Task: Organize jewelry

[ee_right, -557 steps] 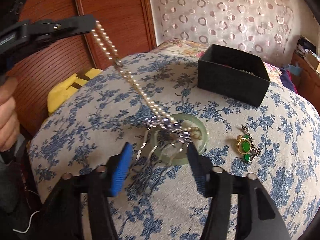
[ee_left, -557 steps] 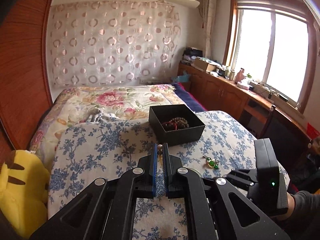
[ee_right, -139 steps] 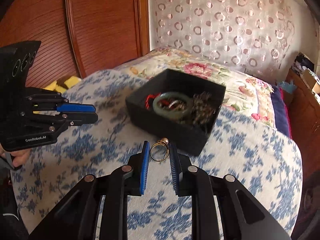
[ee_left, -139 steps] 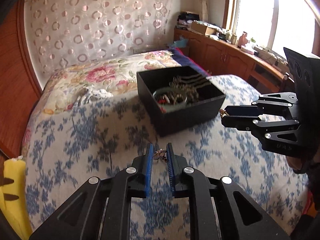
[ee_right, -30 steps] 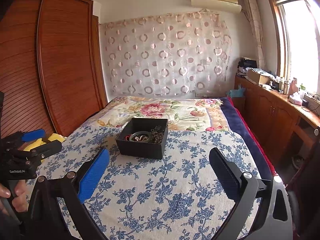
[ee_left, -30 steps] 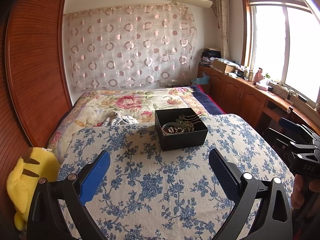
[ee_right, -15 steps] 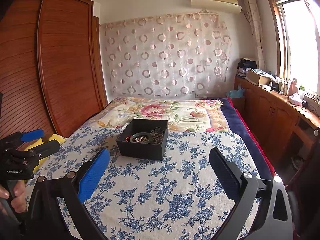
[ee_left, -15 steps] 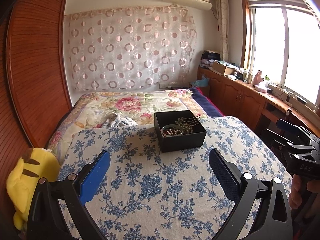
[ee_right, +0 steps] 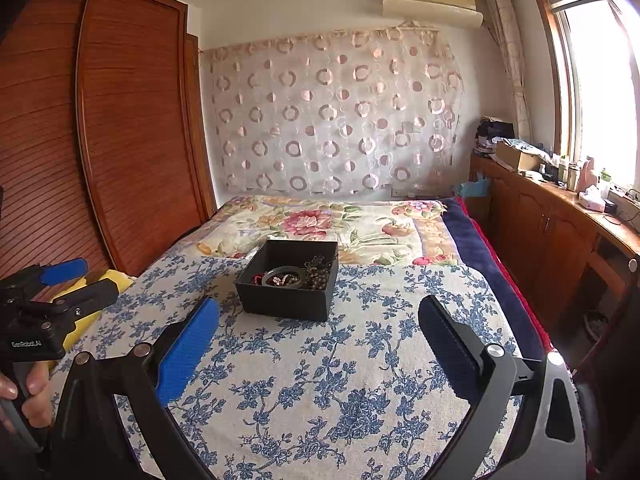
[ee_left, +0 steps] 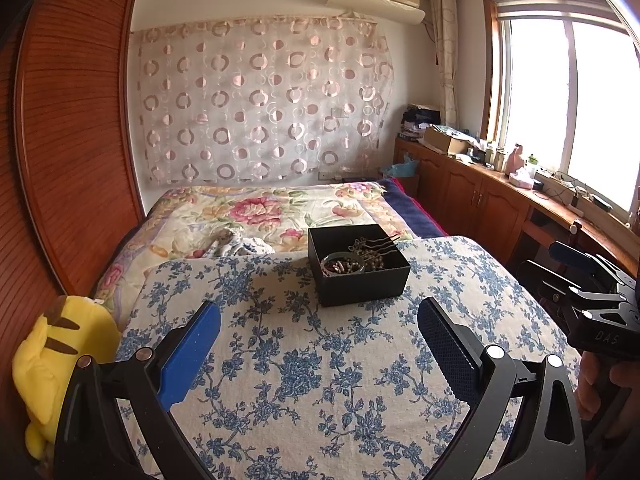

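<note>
black frames | blue pads (ee_left: 188, 356) | silver screws | "GenRobot.AI" marking

left gripper (ee_left: 318, 334) and right gripper (ee_right: 318, 334) now spread wide, pulled back from black box (ee_left: 362, 286)

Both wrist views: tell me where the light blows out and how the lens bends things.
Left wrist view: the window is blown out to white, the wardrobe bows inward from fisheye distortion, and the black box stays sharp and evenly lit. Right wrist view: the window glares at the right edge, the wardrobe curves, and the frame corners go dark.
</note>
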The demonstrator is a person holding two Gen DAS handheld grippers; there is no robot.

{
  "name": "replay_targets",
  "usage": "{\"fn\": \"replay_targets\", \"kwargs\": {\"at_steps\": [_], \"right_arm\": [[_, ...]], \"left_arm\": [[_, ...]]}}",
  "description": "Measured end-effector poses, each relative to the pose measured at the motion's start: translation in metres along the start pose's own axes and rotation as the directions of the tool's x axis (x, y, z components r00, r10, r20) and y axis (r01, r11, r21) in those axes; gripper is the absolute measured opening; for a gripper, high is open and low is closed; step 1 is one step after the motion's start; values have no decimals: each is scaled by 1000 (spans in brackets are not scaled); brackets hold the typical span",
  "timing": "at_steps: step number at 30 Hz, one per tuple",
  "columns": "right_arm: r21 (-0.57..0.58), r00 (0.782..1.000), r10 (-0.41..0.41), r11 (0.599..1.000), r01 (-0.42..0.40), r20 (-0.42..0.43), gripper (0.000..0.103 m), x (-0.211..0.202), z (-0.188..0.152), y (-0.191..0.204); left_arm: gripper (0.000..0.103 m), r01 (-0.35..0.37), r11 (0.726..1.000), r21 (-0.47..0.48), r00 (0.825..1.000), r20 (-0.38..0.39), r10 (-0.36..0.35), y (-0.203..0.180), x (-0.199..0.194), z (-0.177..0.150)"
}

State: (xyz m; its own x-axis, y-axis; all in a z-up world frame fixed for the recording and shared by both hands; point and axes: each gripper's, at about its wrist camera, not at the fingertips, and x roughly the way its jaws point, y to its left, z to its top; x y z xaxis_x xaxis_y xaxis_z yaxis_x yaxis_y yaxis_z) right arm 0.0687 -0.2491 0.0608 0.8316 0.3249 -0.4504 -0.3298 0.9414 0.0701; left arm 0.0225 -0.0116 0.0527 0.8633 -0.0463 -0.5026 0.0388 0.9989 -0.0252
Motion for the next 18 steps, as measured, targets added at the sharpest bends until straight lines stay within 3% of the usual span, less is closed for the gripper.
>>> {"fn": "replay_targets", "kwargs": {"at_steps": [18], "right_arm": [[4,1000,4,1000,-4,5,100,-1,3,6]], "left_arm": [[95,2,1000,-4,1000,0,-1,1,-1,1]]}}
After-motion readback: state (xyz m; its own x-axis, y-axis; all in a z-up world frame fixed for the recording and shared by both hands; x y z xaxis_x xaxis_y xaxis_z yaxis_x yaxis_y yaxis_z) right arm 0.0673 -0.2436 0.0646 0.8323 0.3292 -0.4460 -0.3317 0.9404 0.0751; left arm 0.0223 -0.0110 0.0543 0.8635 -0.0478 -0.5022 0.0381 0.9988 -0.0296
